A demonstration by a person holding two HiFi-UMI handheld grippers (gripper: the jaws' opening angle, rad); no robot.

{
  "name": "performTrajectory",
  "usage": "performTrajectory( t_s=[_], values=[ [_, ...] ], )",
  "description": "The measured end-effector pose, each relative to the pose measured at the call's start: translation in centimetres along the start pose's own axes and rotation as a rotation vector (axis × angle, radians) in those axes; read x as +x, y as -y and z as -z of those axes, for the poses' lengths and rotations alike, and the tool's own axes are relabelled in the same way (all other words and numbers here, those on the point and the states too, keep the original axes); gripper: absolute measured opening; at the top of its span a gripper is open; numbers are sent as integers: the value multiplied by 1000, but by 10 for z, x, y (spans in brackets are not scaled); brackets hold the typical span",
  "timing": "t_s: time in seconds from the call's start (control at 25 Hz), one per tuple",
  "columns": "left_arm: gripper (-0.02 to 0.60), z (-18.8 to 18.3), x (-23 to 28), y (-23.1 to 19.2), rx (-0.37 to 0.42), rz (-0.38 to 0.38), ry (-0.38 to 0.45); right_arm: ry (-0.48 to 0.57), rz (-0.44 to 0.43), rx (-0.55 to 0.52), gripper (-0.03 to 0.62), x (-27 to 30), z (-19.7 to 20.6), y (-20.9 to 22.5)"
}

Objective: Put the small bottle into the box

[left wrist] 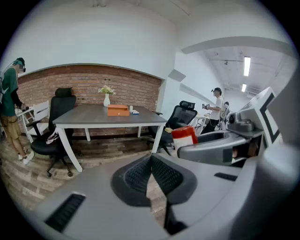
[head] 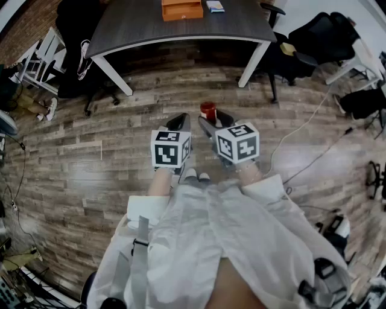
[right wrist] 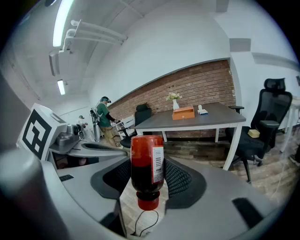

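Here my right gripper (right wrist: 147, 180) pinches the small bottle (right wrist: 146, 161), cap down, by its body, well short of the table (right wrist: 206, 120) bearing the box (right wrist: 183, 113); probably light, stiff, slippery; left gripper (left wrist: 151, 176) closed, empty.

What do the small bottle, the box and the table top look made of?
The small bottle looks like glossy translucent plastic: dark red contents show through. The box is matte orange, wood or card, unclear. The table top seems grey wood-grain laminate.
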State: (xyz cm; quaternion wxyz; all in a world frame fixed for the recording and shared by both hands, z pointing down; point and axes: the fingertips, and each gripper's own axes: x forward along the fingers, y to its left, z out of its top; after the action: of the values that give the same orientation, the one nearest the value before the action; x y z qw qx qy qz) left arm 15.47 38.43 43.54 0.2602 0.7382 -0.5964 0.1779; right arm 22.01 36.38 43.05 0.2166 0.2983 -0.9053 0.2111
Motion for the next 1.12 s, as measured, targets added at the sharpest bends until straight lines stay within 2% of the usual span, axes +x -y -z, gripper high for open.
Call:
performTrajectory(
  t_s=[0.2,0.44,0.68,1.12],
  values=[
    [5,6,1,-11,-17,8,-18,6,10,5,209,11,-5,3],
    [5,8,2,-22,-34,12,-21,-29,-3,22,209,22,8,-4],
    [5,-2,1,-23,-19,48,19,13,-18,57,209,25,-3,-12],
    [5,0,6,-43,17,91,-16,2,23,42,209,44,-5,-19]
  ],
)
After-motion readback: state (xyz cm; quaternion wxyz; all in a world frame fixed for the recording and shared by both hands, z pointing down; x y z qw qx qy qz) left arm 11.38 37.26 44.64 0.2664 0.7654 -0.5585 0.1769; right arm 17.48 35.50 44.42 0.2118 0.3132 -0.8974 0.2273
